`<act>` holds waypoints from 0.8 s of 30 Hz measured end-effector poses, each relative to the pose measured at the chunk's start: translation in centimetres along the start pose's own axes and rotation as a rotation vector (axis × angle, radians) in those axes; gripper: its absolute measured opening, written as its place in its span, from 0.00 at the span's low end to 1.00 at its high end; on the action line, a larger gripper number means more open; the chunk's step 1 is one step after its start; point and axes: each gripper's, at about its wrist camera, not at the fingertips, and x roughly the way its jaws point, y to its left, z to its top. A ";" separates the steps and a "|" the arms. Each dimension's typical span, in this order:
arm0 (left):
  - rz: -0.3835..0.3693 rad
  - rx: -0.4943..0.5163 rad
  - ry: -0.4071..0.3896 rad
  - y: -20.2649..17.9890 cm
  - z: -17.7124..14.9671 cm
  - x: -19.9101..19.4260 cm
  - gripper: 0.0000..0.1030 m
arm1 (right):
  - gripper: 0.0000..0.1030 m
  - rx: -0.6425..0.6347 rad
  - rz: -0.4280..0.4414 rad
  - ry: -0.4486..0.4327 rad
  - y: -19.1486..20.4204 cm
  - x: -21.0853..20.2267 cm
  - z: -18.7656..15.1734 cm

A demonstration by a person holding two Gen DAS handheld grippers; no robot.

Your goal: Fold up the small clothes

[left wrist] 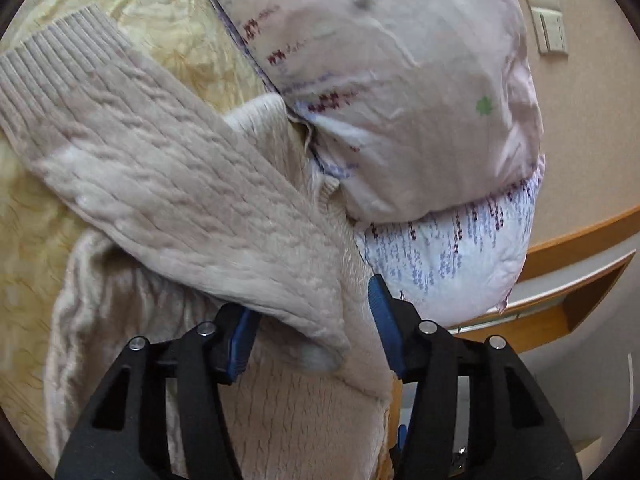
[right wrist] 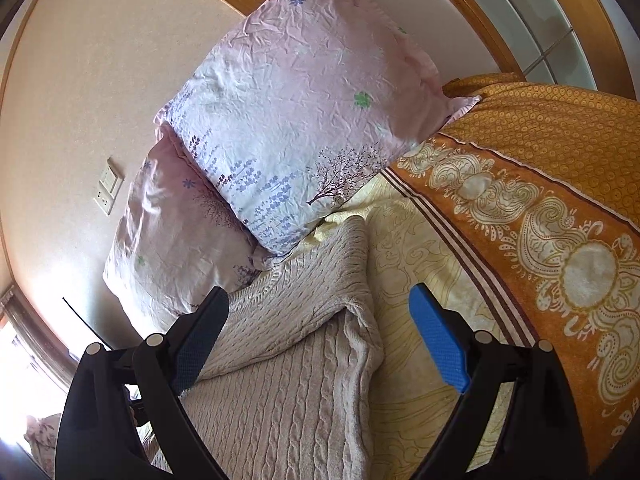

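A beige cable-knit sweater [left wrist: 192,208] lies on the yellow bedsheet [left wrist: 160,28]. One sleeve with a ribbed cuff [left wrist: 52,64] is folded diagonally across the body. My left gripper [left wrist: 312,340] is open, its blue pads on either side of the sleeve's folded end, close above the knit. In the right wrist view the sweater [right wrist: 288,360] lies folded below my right gripper [right wrist: 316,340], which is open and empty, hovering over the sweater's right edge.
Two pink floral pillows [right wrist: 288,120] lean against the wall at the head of the bed, touching the sweater's top. An orange patterned blanket [right wrist: 540,220] covers the bed to the right. A wooden bed frame [left wrist: 580,240] and wall sockets [left wrist: 548,12] lie beyond.
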 end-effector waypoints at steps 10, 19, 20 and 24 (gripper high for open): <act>0.071 -0.181 -0.165 4.0 5.1 -4.3 0.18 | 0.91 -0.007 0.015 -0.003 0.1 -0.1 -0.1; -0.055 0.237 -0.117 -8.4 0.4 1.4 0.08 | 0.92 -0.016 0.031 -0.001 0.3 -0.1 -0.2; -0.065 0.311 -0.094 -10.1 -1.0 2.7 0.08 | 0.92 -0.017 0.031 -0.001 0.3 -0.1 -0.2; -0.072 0.589 0.040 -15.1 -7.6 8.1 0.08 | 0.92 -0.017 0.032 0.001 0.3 -0.1 -0.2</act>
